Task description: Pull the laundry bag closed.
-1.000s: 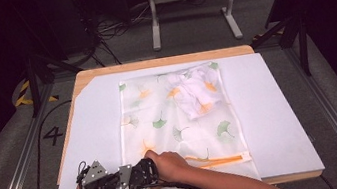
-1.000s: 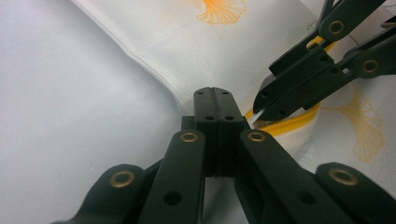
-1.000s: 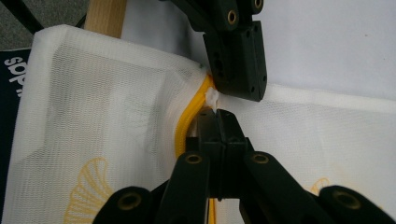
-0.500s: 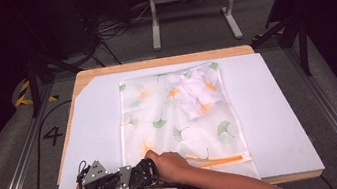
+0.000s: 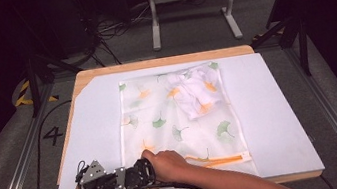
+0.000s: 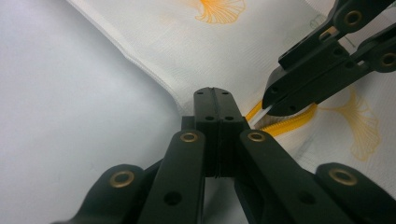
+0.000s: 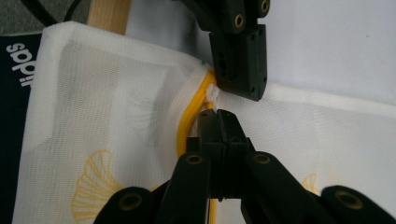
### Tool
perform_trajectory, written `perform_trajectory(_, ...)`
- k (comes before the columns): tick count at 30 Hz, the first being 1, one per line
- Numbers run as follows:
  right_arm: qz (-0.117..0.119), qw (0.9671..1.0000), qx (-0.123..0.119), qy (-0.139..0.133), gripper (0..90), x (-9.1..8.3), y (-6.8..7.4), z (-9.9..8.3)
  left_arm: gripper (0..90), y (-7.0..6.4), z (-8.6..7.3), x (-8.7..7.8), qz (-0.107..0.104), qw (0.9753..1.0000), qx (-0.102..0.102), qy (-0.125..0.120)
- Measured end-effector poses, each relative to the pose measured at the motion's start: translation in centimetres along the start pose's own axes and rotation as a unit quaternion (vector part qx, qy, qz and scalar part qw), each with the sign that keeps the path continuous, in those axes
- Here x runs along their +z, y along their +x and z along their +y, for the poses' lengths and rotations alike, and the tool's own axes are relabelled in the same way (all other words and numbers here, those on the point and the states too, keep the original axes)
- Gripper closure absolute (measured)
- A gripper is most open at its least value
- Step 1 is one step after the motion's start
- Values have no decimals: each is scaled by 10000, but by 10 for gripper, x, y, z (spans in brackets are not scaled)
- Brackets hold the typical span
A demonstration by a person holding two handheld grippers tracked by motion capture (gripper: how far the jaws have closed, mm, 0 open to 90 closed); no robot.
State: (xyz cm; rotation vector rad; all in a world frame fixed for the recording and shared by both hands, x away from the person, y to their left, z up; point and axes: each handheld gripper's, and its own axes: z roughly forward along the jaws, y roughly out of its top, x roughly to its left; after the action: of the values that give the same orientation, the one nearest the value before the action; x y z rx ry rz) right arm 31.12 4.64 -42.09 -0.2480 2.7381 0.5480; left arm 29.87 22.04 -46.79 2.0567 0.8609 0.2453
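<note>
A white mesh bag (image 5: pixel 176 123) printed with ginkgo leaves lies flat on the mat, with a crumpled white garment (image 5: pixel 194 90) inside its far end. Its yellow zipper (image 5: pixel 222 160) runs along the near edge. Both grippers meet at the bag's near left corner. My left gripper (image 5: pixel 118 175) (image 6: pixel 215 100) is shut on the bag's corner edge beside the zipper's end. My right gripper (image 5: pixel 127 175) (image 7: pixel 217 119) is shut on the yellow zipper (image 7: pixel 191 112) right at that end, tip to tip with the left one. A small white tab (image 7: pixel 214 93) shows between the two tips.
A white mat (image 5: pixel 270 109) covers the wooden table (image 5: pixel 161 61), with bare mat left and right of the bag. The table's near edge lies just under both hands. A metal stand (image 5: pixel 188 0) and cables are on the floor beyond.
</note>
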Motion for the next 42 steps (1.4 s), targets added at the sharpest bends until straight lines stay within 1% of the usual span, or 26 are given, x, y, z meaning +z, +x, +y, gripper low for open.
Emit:
perform_trajectory(2, 11, 10000, 46, 20, 894, 1, -1, 0, 900, 1, 0, 0, -49, 10000, -29, 0)
perform_trajectory(3, 45, 10000, 34, 46, 891, 2, -2, 0, 900, 2, -1, 0, -56, 10000, -33, -15)
perform_trajectory(4, 96, 9999, 15, 91, 870, 4, -2, 1, 900, 1, -1, 0, -66, 10000, -44, -14)
perform_trajectory(8, 8, 9999, -37, 169, 839, 8, 0, 6, 900, 2, -1, 0, -85, 9999, -94, -40)
perform_trajectory(9, -65, 9997, -46, 216, 830, 10, 1, 8, 900, 2, -1, 0, -88, 9999, -102, -39)
perform_trajectory(10, -45, 9997, -81, 241, 829, 11, 1, 9, 900, 2, -1, 0, -90, 9999, -113, -49)
perform_trajectory(12, -131, 9994, -127, 294, 795, 11, 0, 11, 900, 2, -1, 0, -100, 9999, -115, -49)
perform_trajectory(13, -119, 9994, -105, 309, 798, 11, -1, 12, 900, 2, -1, 0, -91, 9999, -109, -49)
perform_trajectory(14, -93, 9994, -134, 315, 817, 12, -1, 12, 900, 1, -1, 0, -91, 9999, -105, -43)
perform_trajectory(15, -111, 9993, -134, 330, 829, 12, 0, 13, 900, 1, -1, 0, -94, 9999, -129, -62)
perform_trajectory(17, -112, 9991, -204, 359, 871, 13, 1, 14, 900, 2, -1, 0, -106, 9998, -140, -61)
perform_trajectory(18, -136, 9988, -271, 376, 877, 12, 3, 15, 900, 1, -1, 0, -99, 9999, -118, -50)
perform_trajectory(21, -120, 9986, -279, 436, 879, 11, 3, 16, 900, 2, -1, 0, -106, 9999, -116, -35)
perform_trajectory(23, -94, 9986, -290, 427, 880, 10, 1, 17, 900, 2, -1, 0, -93, 9999, -49, -14)
perform_trajectory(24, -57, 9987, -267, 433, 880, 9, 0, 17, 900, 2, -1, 0, -93, 9999, -53, -7)
perform_trajectory(26, 12, 9993, -120, 340, 870, 6, -3, 17, 900, 2, -1, 0, -95, 9999, -61, -25)
perform_trajectory(27, 58, 9995, -103, 307, 876, 5, -4, 17, 900, 2, -1, 0, -93, 9999, -61, -14)
perform_trajectory(30, 62, 9994, -82, 343, 873, 6, -4, 18, 900, 2, -1, 0, -90, 9999, -62, -28)
perform_trajectory(32, 102, 9990, -200, 397, 877, 10, -3, 18, 900, 1, -1, 0, -85, 9999, -87, -28)
perform_trajectory(34, 76, 9993, -161, 339, 879, 11, -3, 19, 900, 2, -1, 0, -92, 9999, -69, -32)
perform_trajectory(36, 69, 9993, -162, 344, 883, 11, -3, 19, 900, 1, -1, 0, -94, 9999, -93, -33)
perform_trajectory(39, 19, 9992, -206, 354, 890, 12, -2, 18, 900, 1, -1, 0, -93, 9999, -77, -30)
perform_trajectory(41, -2, 9993, -171, 347, 892, 11, -2, 18, 900, 2, -2, 0, -107, 9999, -81, -22)
perform_trajectory(42, -27, 9993, -156, 344, 892, 9, -1, 17, 900, 2, -1, 0, -93, 9999, -43, -27)
